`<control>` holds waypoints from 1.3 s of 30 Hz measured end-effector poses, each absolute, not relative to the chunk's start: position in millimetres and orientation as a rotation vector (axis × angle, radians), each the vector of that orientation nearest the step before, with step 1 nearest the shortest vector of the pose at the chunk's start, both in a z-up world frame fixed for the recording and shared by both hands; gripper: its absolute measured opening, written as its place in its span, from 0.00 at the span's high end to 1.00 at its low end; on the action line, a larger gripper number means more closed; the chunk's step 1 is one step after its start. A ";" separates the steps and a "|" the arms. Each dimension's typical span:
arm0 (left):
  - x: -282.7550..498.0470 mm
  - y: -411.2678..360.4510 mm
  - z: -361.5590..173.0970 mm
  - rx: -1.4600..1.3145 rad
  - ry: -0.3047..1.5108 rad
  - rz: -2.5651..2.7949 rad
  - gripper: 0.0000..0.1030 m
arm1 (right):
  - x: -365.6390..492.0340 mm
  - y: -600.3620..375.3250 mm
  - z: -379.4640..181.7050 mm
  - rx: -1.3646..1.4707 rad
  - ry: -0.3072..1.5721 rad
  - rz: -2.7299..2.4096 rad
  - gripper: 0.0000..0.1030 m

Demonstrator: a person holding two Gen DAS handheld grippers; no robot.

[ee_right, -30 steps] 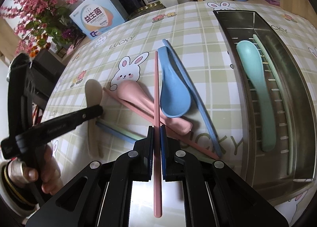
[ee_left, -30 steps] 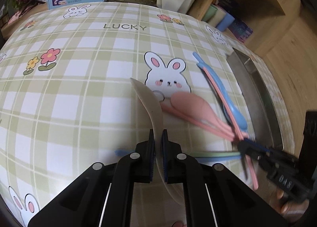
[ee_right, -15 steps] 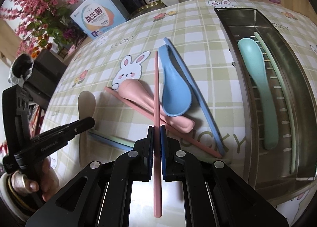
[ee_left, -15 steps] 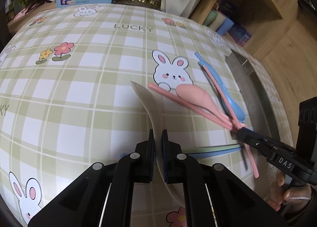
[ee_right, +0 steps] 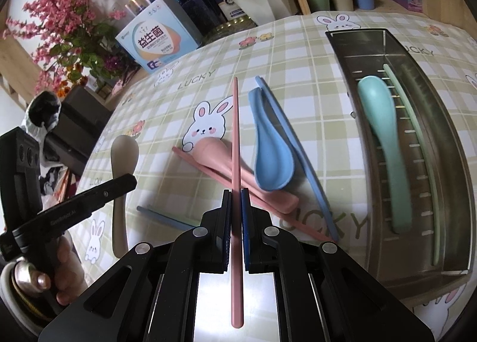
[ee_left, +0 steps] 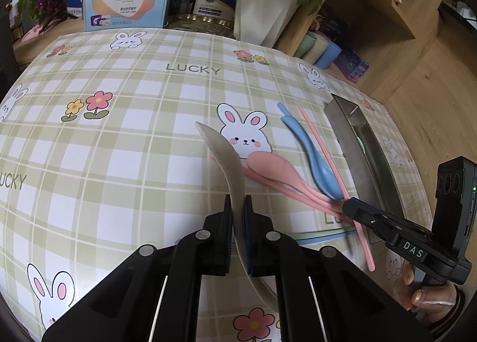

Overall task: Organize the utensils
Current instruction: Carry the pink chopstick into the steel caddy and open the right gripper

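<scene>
The bench (ee_left: 125,145) has a checked bunny cloth, and a steel tray (ee_right: 447,180) sits on its right side with a green spoon (ee_right: 384,133) already inside. The left gripper (ee_left: 237,210) has its jaws squeezed on a beige spoon (ee_left: 222,151). The right gripper (ee_right: 236,207) pinches a pink chopstick (ee_right: 235,139). Both should probably be carried level and laid down lengthwise in the tray.

Matt plastic spoons (ee_right: 272,148), brushed metal tray (ee_right: 447,139), glossy tablecloth (ee_left: 119,148).
</scene>
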State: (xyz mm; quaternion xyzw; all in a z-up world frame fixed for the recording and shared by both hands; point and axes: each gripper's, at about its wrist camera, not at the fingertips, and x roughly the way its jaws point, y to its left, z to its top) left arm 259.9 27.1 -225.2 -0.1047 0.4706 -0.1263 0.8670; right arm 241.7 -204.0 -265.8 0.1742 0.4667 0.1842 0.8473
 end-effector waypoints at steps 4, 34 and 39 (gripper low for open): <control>260.6 20.9 -219.8 -0.216 0.982 -0.281 0.94 | 241.8 -212.0 -259.3 0.374 0.957 0.383 0.94; 281.0 -75.5 -199.3 -0.141 0.983 -0.445 0.94 | 249.2 -328.1 -272.3 0.309 0.955 0.067 0.94; 281.4 -80.9 -201.7 -0.134 0.992 -0.454 0.94 | 250.3 -328.0 -273.2 0.313 0.960 0.070 0.94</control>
